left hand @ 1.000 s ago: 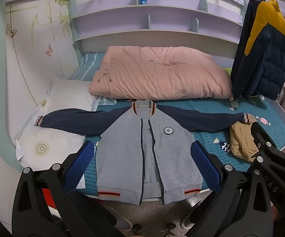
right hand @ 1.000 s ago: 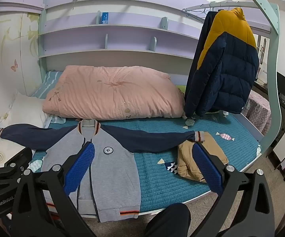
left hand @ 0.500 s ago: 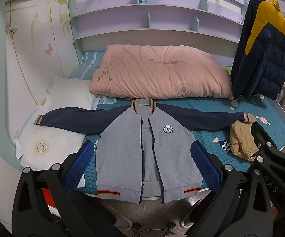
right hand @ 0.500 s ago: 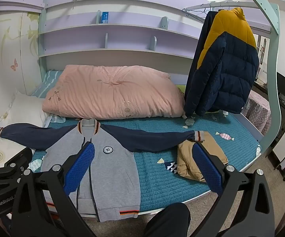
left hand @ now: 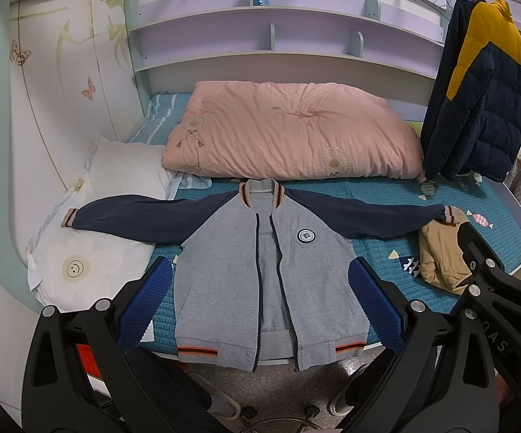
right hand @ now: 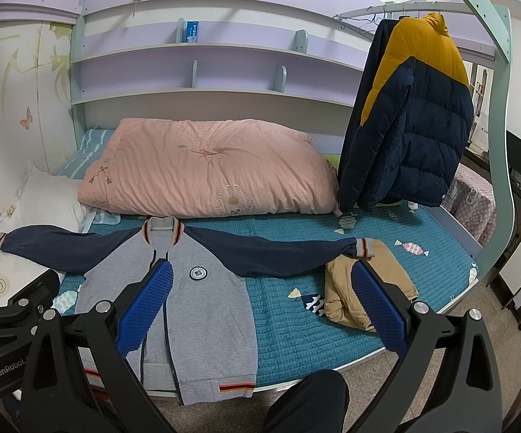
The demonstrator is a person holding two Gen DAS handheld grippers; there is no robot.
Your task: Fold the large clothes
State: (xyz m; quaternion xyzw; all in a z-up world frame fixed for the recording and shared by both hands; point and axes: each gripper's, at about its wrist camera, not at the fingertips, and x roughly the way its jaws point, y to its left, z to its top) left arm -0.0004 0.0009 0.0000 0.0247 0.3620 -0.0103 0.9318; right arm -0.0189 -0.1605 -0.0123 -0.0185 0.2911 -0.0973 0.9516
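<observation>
Teal quilted bed: grey zip-front jacket with navy sleeves lies spread flat, unfolded. Your left gripper and right gripper hover wide open, empty; next, judge a sleeve cuff to pinch.

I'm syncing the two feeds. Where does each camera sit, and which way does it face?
Left wrist: on the left tool, facing the grey jacket with navy sleeves head-on; the right tool shows at right.
Right wrist: on the right tool, further right, facing the teal quilted bedspread; a dark knee shows.
Both see jacket and pink duvet.
</observation>
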